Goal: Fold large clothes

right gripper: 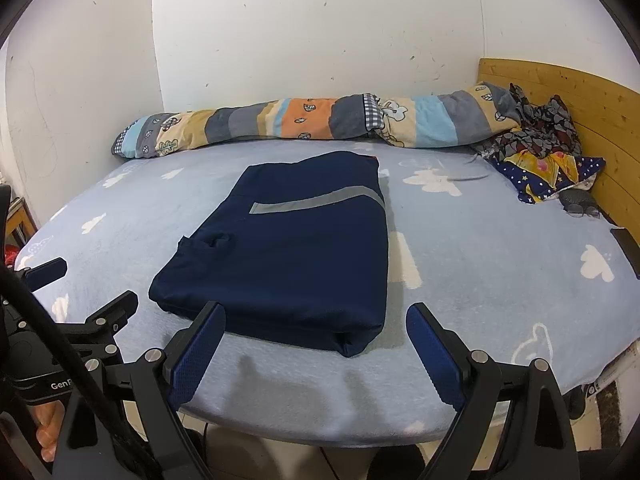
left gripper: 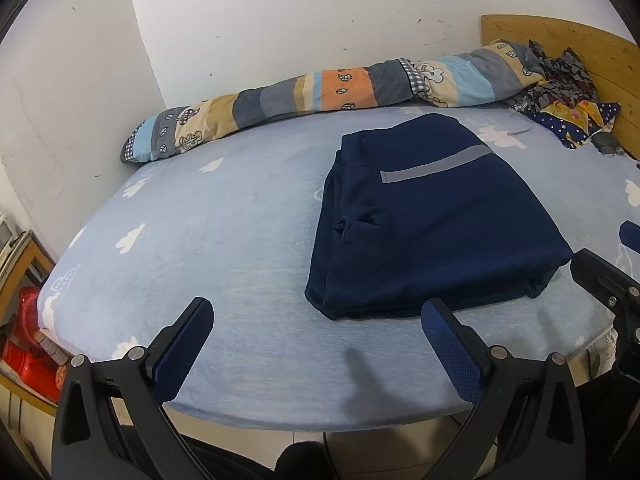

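Observation:
A navy blue garment (left gripper: 432, 216) with a grey stripe lies folded into a flat rectangle on the light blue bed sheet (left gripper: 224, 224). It also shows in the right wrist view (right gripper: 288, 252). My left gripper (left gripper: 316, 316) is open and empty above the bed's front edge, just left of the garment's near corner. My right gripper (right gripper: 316, 316) is open and empty, hovering at the garment's near edge. The left gripper also shows at the left of the right wrist view (right gripper: 86, 282).
A rolled patterned quilt (right gripper: 304, 122) lies along the white wall at the back. Crumpled patterned clothes (right gripper: 540, 152) are piled by the wooden headboard (right gripper: 592, 112) at the right. A red object (left gripper: 28, 340) sits on the floor at the left.

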The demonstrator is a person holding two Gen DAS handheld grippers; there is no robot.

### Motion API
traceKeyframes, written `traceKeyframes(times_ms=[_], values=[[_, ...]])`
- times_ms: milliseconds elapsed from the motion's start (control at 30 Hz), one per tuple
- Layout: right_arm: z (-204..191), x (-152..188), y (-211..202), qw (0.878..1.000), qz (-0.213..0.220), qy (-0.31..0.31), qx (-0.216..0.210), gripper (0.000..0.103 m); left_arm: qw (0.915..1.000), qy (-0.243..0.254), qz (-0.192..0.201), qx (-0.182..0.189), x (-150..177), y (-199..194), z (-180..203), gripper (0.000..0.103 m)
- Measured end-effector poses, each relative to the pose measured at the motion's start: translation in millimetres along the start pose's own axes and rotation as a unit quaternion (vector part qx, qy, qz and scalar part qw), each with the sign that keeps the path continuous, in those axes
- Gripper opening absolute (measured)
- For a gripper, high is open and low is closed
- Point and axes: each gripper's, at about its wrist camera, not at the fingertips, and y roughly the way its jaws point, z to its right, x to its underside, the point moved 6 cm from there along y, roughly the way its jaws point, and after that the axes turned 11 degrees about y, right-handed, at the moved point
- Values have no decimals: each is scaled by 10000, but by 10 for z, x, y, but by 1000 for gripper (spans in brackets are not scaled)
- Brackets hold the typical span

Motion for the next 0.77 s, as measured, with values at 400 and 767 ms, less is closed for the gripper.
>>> traceKeyframes(times_ms=[400,767], values=[[1,-9,-20,10000,23,1,-5,94,10000,57,2,-12,-3,-29,13,103],[37,-21,-19,10000,42,39,-11,94,9996,-10,-173,227,36,4,4,103]])
